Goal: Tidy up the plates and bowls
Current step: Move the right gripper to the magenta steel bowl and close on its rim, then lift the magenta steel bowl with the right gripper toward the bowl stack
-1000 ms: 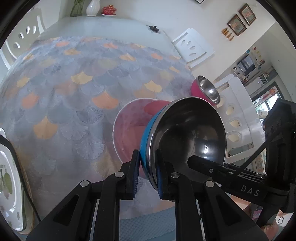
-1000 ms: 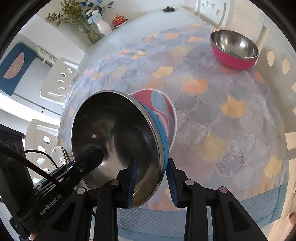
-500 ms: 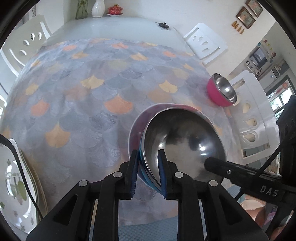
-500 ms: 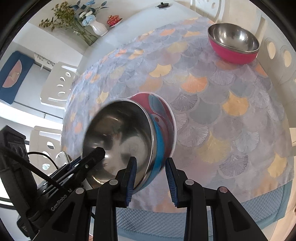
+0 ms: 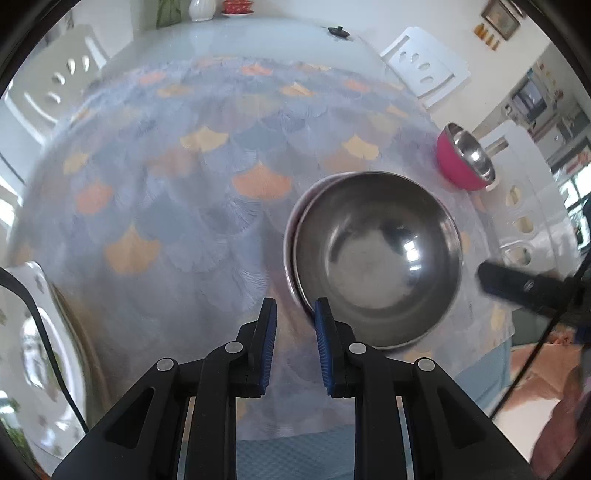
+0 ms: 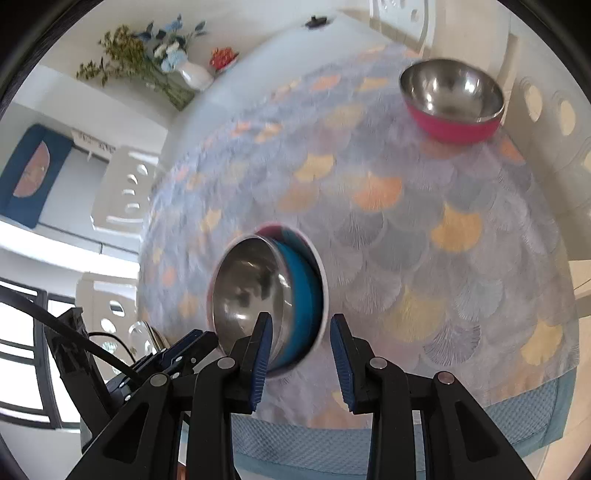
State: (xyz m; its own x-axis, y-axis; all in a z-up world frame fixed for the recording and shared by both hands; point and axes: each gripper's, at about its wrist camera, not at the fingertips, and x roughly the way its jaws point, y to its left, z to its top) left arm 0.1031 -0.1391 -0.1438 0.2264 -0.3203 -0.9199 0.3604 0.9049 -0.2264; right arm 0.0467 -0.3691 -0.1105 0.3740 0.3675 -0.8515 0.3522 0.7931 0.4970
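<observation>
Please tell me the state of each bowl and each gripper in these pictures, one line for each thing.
Blue bowl: released, nested in the patterned bowl, tilted.
Patterned bowl: upright on the tablecloth, holding the blue bowl.
Pink bowl: upright, empty, apart at the far table edge.
Left gripper: open, nothing between its pads.
Right gripper: open, pads either side of the bowls' near rim, not pressing.

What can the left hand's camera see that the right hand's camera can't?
Only the left wrist view shows the white patterned plate at the table's edge and the picture frame on the wall. Only the right wrist view shows the flower vase and the blue wall hanging. Both show the blue steel bowl nested in the pink patterned bowl, the pink steel bowl, and the scalloped tablecloth.
</observation>
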